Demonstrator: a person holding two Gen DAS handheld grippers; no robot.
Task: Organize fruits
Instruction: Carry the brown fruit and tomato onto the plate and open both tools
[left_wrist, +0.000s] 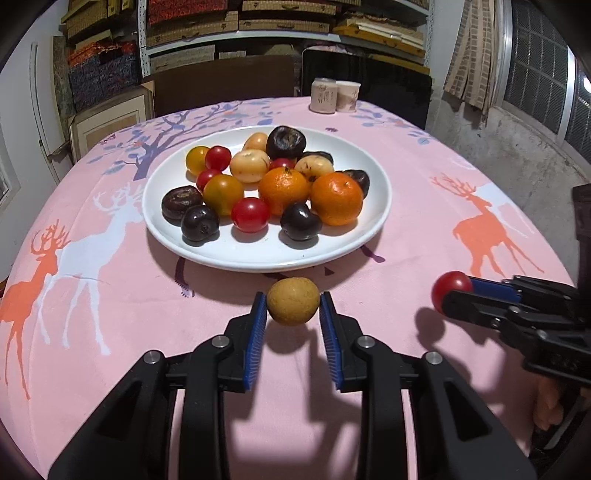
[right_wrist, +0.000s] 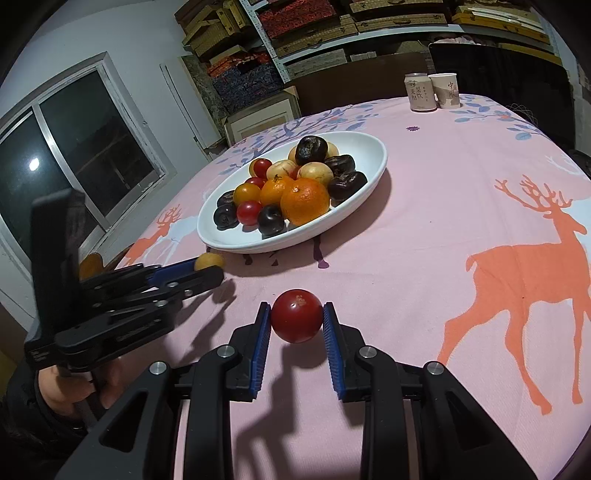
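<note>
two grippers, each clenched on one fruit: ahead of both sits your white plate (left_wrist: 373, 221) of fruit; your left gripper (left_wrist: 293, 314) clamps a tan fruit (left_wrist: 293, 301), your right gripper (right_wrist: 297, 319) a red tomato (right_wrist: 297, 315).

Both wrist cams low, near, facing shared plate (left_wrist: 369, 221).

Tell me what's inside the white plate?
The white plate holds two mandarins, red cherry tomatoes, yellow-orange tomatoes, dark purple fruits and pale yellow fruits. Whatever lies under the pile is covered.
</note>
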